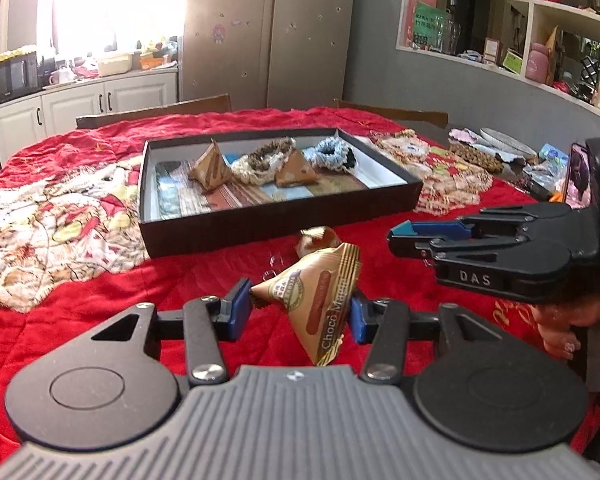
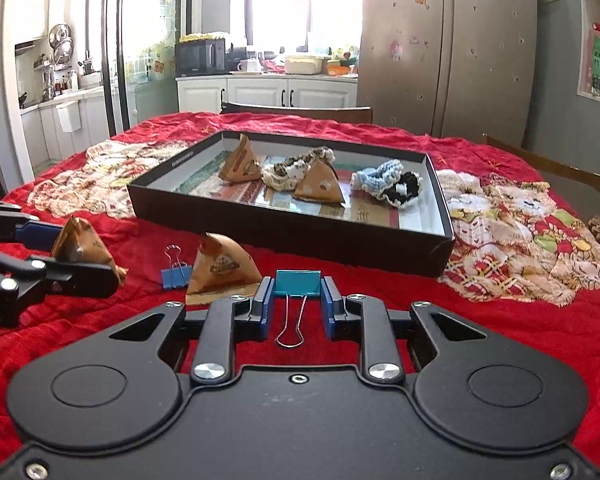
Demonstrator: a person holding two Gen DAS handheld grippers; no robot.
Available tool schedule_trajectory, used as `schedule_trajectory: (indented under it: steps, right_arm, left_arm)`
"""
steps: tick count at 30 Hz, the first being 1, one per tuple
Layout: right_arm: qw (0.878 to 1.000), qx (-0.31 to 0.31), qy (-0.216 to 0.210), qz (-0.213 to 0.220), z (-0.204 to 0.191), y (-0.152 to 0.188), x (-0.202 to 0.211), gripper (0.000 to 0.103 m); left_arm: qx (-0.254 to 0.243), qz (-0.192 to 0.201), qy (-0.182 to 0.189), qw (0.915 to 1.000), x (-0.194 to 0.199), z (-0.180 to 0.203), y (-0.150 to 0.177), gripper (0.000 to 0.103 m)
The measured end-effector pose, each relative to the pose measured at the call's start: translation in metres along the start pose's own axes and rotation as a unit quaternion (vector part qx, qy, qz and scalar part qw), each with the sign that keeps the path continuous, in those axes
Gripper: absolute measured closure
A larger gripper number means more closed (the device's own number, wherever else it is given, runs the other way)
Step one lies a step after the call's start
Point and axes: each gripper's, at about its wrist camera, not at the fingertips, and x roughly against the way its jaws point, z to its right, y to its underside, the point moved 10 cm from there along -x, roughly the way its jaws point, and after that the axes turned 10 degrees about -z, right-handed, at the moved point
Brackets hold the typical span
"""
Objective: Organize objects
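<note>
My left gripper [image 1: 300, 308] is shut on a gold-brown triangular snack packet [image 1: 320, 300], which hangs tilted just above the red cloth; the right wrist view shows the same packet [image 2: 80, 244] at its left edge. My right gripper [image 2: 297, 300] is shut on a teal binder clip [image 2: 298, 282], whose wire handles point back toward the camera. A second packet [image 2: 220, 268] and a blue binder clip [image 2: 176, 274] lie on the cloth between the grippers. Behind them stands a black box tray [image 2: 260, 236] with two packets and crocheted scrunchies inside.
The table carries a red quilted cloth [image 1: 80, 300] with patterned patches. At the far right lie a phone [image 1: 580, 176], a brown crochet piece and small clutter. Chair backs stand behind the table. A hand [image 1: 560, 328] holds the right gripper's grip.
</note>
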Motion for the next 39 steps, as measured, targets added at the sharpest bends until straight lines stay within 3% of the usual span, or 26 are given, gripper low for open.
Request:
schedule_trajectory:
  steps: [21, 31, 39]
  right_arm:
    - [0.999, 0.011, -0.002, 0.038, -0.001, -0.042, 0.021, 0.08]
    - [0.999, 0.011, 0.026, 0.033, 0.014, -0.081, -0.005, 0.08]
    - [0.999, -0.01, 0.037, 0.012, 0.032, -0.096, -0.044, 0.08]
  left_arm:
    - [0.01, 0.027, -0.019, 0.9994, -0.001, -0.022, -0.054, 0.051]
    - [0.013, 0.035, -0.041, 0.9984, -0.024, -0.032, -0.091, 0.051]
    - [0.021, 0.02, -0.057, 0.9979, -0.06, -0.039, -0.106, 0.051]
